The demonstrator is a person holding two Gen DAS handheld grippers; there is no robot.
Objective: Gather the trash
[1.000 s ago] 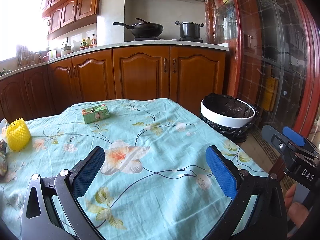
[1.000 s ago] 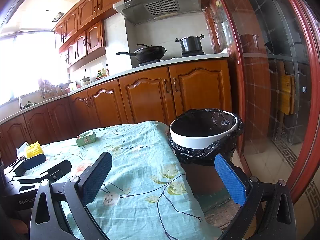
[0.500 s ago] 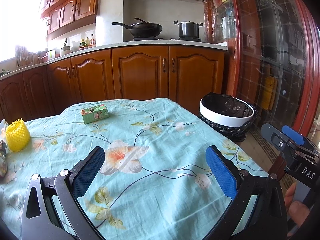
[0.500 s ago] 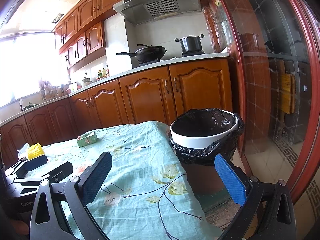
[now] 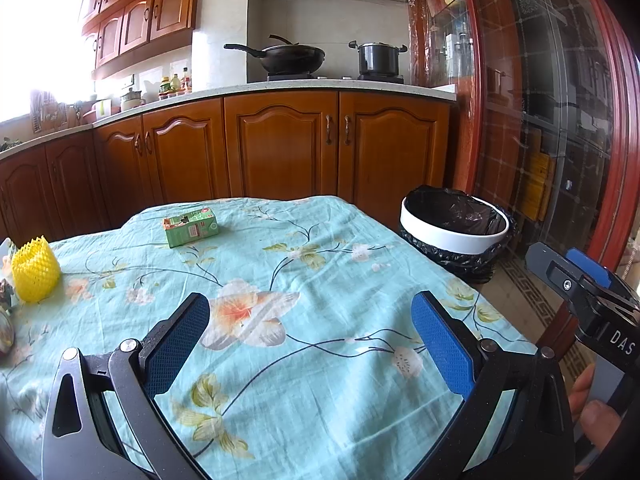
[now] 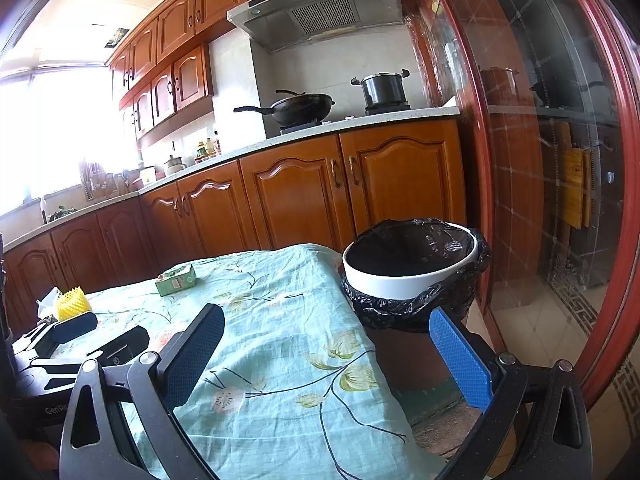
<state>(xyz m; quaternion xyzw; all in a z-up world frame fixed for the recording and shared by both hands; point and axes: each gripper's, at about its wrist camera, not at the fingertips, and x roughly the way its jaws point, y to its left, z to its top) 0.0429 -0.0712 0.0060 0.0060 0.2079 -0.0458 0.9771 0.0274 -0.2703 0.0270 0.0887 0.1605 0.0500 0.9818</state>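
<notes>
Both tools, left (image 5: 310, 340) and right (image 6: 326, 354), hover spread and empty (nothing collected yet), green carton (image 5: 191, 227) and yellow foam net (image 5: 34, 272) lying ahead, lined bin (image 6: 412, 264) right.

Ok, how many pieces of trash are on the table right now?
2 clearly: a green carton lying at the table's far side, and a yellow foam net standing at the left edge. More clutter sits cut off at that left edge, so there may be more.

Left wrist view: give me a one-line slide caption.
Open left gripper hovers over the floral tablecloth; green carton and yellow foam net uncollected, lined trash bin beside the table.
</notes>
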